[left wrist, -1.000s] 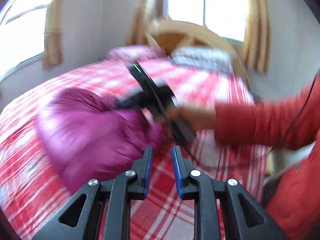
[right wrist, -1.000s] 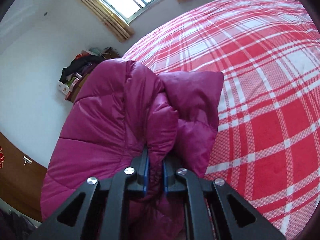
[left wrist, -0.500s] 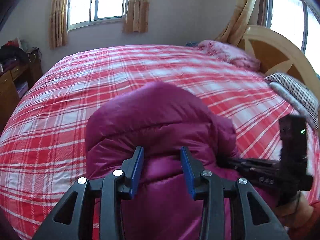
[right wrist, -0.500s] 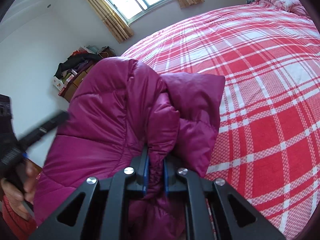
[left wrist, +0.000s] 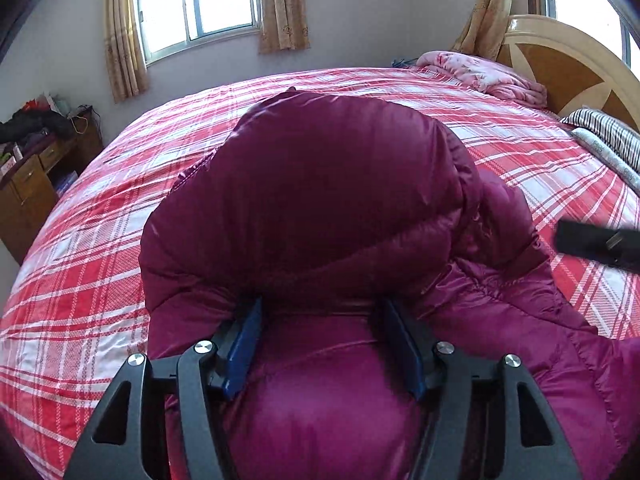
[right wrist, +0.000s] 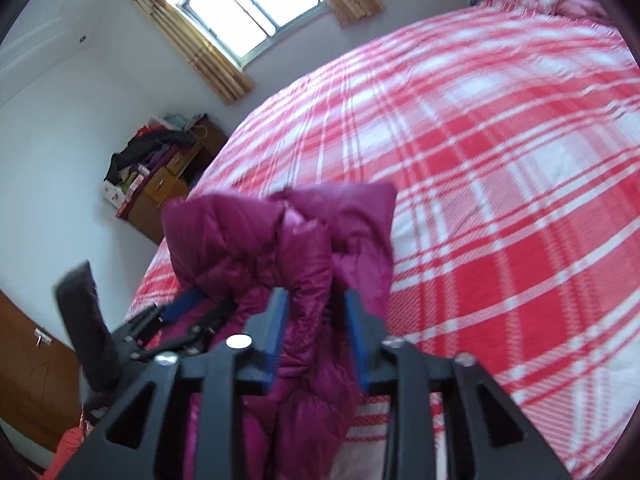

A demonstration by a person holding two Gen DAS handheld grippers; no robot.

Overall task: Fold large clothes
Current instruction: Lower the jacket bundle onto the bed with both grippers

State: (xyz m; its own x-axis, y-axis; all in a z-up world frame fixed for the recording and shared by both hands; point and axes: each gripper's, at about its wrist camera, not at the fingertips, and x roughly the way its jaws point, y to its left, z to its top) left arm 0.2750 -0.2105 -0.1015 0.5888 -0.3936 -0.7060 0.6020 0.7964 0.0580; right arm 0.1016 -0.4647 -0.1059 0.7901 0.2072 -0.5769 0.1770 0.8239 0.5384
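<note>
Magenta puffer jacket (left wrist: 320, 200) bunched, long axis unclear.

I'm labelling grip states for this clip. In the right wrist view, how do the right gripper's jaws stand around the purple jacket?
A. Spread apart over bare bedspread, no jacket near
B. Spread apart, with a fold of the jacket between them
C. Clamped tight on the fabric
B: the right gripper shows its blue jaws apart, with a bunched fold of the purple jacket between them above the plaid bedspread.
</note>
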